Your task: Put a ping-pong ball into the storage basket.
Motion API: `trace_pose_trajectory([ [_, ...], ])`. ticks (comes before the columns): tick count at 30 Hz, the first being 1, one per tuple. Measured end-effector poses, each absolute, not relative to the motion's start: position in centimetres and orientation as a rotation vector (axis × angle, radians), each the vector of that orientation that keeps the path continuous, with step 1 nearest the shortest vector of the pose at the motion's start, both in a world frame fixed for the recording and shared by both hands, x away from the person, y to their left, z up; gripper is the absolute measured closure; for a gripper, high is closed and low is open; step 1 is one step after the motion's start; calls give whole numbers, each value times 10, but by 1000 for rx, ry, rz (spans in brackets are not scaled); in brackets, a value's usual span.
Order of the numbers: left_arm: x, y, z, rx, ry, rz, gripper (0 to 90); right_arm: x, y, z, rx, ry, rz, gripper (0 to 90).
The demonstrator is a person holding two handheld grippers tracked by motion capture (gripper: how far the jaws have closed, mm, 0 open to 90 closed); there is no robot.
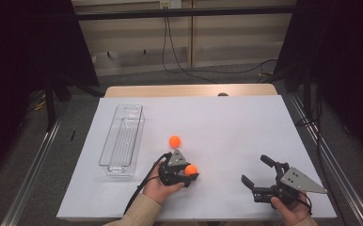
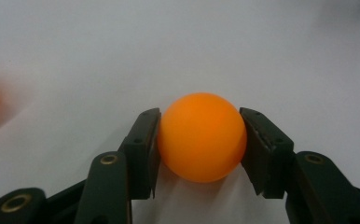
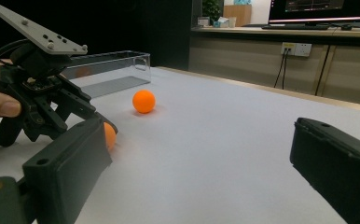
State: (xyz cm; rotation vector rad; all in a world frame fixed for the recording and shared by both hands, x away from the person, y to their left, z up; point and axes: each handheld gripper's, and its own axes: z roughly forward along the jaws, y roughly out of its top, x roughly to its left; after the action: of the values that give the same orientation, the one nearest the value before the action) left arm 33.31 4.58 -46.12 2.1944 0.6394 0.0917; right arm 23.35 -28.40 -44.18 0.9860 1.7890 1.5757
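The right gripper's near jaw half hides the held ball [image 3: 109,135] in its own view. The left gripper [image 2: 200,140] clamps that orange ball (round, no long axis) near the table's [image 1: 226,122] front edge; the right gripper [image 1: 257,170] gapes empty, far right.

- I find no text, label, brand, number or sign that I can read in any view.
- At about one o'clock in my right gripper view, the monitor [image 3: 318,9] shows coloured marks on its screen, too small and blurred to make out.
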Motion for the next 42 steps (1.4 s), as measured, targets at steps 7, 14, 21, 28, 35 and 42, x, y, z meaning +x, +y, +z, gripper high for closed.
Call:
trace_pose_trajectory([
  [7,333,46,-461,2196,641,93,507,233,-284,-442,985,1790,1575,32],
  [14,333,48,-459,2180,653,90,507,233,-284,-442,984,1791,1576,32],
  [21,335,50,-457,2170,663,85,507,233,-284,-442,986,1791,1578,33],
  [28,335,52,-455,2148,675,73,507,233,-284,-442,985,1794,1578,33],
  [35,335,53,-454,2151,675,73,507,233,-284,-442,984,1793,1579,33],
  [42,336,55,-452,2141,682,68,508,233,-284,-442,984,1792,1579,33],
])
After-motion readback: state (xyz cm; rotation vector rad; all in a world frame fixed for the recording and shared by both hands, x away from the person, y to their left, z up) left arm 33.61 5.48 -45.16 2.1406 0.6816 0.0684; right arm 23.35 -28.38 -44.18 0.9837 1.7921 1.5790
